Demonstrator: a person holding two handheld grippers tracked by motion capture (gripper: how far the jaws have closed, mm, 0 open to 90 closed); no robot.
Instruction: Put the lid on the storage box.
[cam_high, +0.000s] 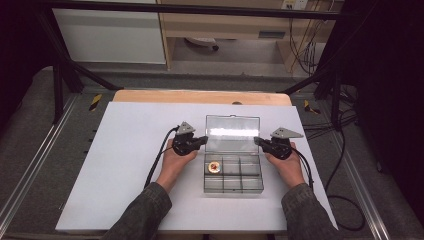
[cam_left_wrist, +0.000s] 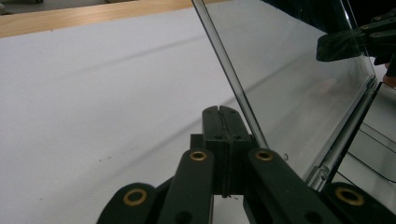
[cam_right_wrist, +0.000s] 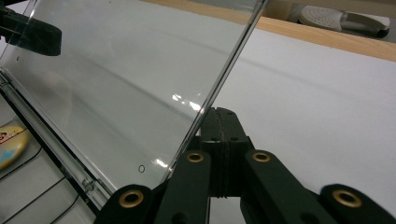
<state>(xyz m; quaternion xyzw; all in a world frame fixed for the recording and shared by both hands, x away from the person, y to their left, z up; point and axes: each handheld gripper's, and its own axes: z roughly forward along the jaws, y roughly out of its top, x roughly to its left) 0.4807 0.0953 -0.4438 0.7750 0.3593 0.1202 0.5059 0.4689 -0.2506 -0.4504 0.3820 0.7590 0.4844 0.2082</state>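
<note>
A clear plastic box (cam_high: 233, 172) with small square compartments sits near the middle of the smooth white table (cam_high: 125, 165). Its flat clear lid (cam_high: 232, 132) stands open. A round yellowish disc (cam_high: 214, 167) lies in the near-left compartment. The left gripper (cam_high: 202, 140) is beside the lid's left edge and the right gripper (cam_high: 258, 141) beside its right edge. Both pairs of black jaws are pressed together and hold nothing.

Box (cam_high: 233, 176) sits mid-frame on the desk (cam_high: 125, 165), lid (cam_high: 232, 132) up behind it. Left tongs (cam_high: 204, 140) and right tongs (cam_high: 257, 141) flank the lid; round thing (cam_high: 214, 167) in upper-left compartment.
</note>
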